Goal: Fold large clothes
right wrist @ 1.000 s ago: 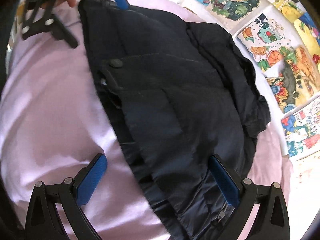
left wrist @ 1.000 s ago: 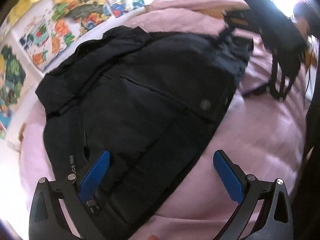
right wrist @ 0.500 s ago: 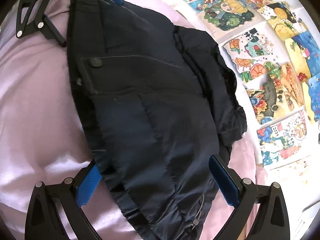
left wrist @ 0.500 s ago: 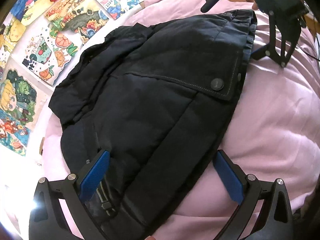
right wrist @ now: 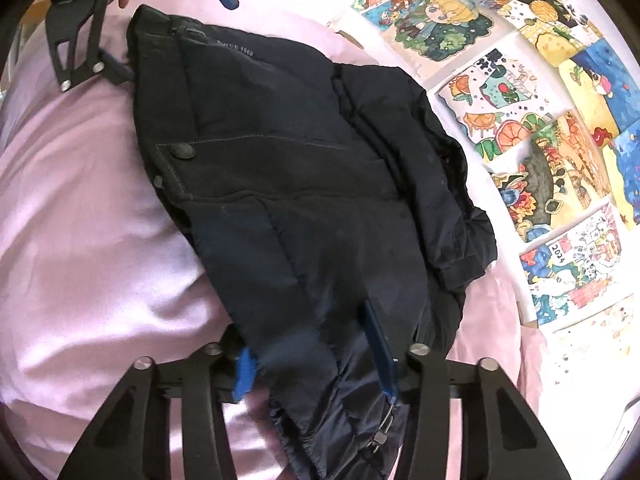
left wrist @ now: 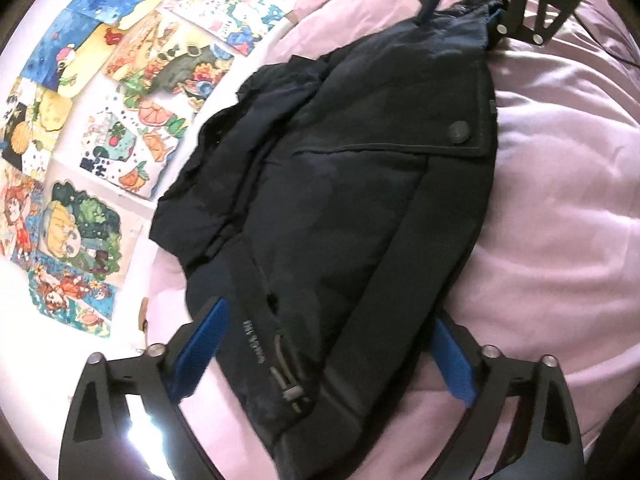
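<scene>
Straddling one end of the jacket [left wrist: 340, 208], your left gripper [left wrist: 324, 344] has its blue pads [left wrist: 200, 340] spread wide, with the dark cloth lying loose between them. Your right gripper [right wrist: 312, 352] sits at the opposite end with its pads much nearer together, bunched fabric between them; whether they truly pinch it cannot be told. The jacket is dark navy, padded and folded into a thick bundle, lying on a pale pink bedsheet [left wrist: 560, 208]. A flap with light stitching and a round snap button [left wrist: 459, 133] crosses its top. Small pale lettering [right wrist: 236, 49] and a zipper pull [left wrist: 289, 390] sit near your left gripper's end. Colourful cartoon drawings [right wrist: 540, 120] cover the white wall [left wrist: 256, 52] beyond the bed's far side.
</scene>
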A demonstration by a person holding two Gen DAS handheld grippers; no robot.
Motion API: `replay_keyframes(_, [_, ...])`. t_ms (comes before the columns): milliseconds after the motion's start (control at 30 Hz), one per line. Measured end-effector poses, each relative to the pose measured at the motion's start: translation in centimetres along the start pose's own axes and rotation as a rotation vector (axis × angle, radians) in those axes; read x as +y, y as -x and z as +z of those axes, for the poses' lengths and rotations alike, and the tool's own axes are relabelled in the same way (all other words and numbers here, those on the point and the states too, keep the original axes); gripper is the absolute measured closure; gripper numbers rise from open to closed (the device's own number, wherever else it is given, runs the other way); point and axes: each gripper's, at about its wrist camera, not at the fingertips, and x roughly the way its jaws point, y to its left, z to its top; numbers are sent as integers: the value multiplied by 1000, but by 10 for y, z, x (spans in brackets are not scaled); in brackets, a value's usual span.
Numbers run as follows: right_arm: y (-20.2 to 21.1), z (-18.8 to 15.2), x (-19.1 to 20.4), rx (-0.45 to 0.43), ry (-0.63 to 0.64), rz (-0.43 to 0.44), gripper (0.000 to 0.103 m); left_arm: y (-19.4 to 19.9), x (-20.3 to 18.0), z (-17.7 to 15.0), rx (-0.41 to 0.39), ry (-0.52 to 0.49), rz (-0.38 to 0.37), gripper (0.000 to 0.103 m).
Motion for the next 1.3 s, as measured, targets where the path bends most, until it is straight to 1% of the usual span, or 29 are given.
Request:
replay_keyframes(67, [2,2,-3,-6,-22,5,62,4,8,1,-5,26,-3,21])
replay_keyframes(133, [6,2,-9,-19,-49,10,67,8,15,2,-12,62,-7,30])
replay_keyframes(167, [8,2,-12,-26,-63,12,68,12,17,3,-16,81,-9,33])
replay_keyframes(233, [12,4,-15,-39,-89,13,69,17,24,6,-31,114,-5,46])
replay_keyframes(267, [13,4,-17,-45,-94,14,69,20,28,7,-41,137,-4,50])
replay_keyframes(300, [14,4,-17,-49,-95,19,69,22,31,10,-46,157,-6,59])
replay_keyframes(333, [15,2,-16,-54,-90,28,68,24,35,12,-51,182,-9,65])
replay_keyframes(367, [16,0,-15,-55,-80,38,68,26,40,14,-57,207,-14,67])
replay_keyframes(400, [16,-3,-12,-56,-65,45,66,27,44,16,-62,226,-17,69])
replay_keyframes(500, [13,-19,-3,-37,-3,39,58,30,49,22,-63,259,-15,69])
replay_keyframes(600, [-1,-45,4,28,54,5,57,30,42,19,-47,254,-16,68])
replay_keyframes(700, [-12,-72,4,74,61,-28,57,26,23,3,-18,215,-11,67])
replay_keyframes(733, [-13,-81,3,74,65,-45,57,24,16,-5,0,205,7,67])
replay_keyframes(833, [-12,-92,5,62,92,-82,59,19,5,-26,37,201,32,67])
replay_keyframes(867, [-12,-94,7,57,106,-92,60,18,3,-32,57,206,47,67])
replay_keyframes(933, [-11,-95,10,50,123,-102,72,12,5,-45,86,236,64,67])
replay_keyframes(967, [-10,-96,10,46,124,-105,76,12,7,-49,87,256,65,67])
replay_keyframes(1000, [-9,-97,9,41,118,-111,83,12,9,-52,85,280,62,67])
replay_keyframes(1033, [-8,-97,6,37,107,-112,86,13,11,-53,79,296,59,70])
replay_keyframes(1067, [-6,-95,3,36,98,-110,87,15,12,-53,71,304,64,72])
replay_keyframes(1133, [-2,-91,-1,33,80,-107,91,20,16,-49,48,309,80,86])
replay_keyframes(1200, [6,-87,-9,18,51,-110,93,26,21,-43,25,328,98,90])
replay_keyframes(1300, [18,-81,-25,-1,3,-123,94,39,36,-36,-27,402,106,93])
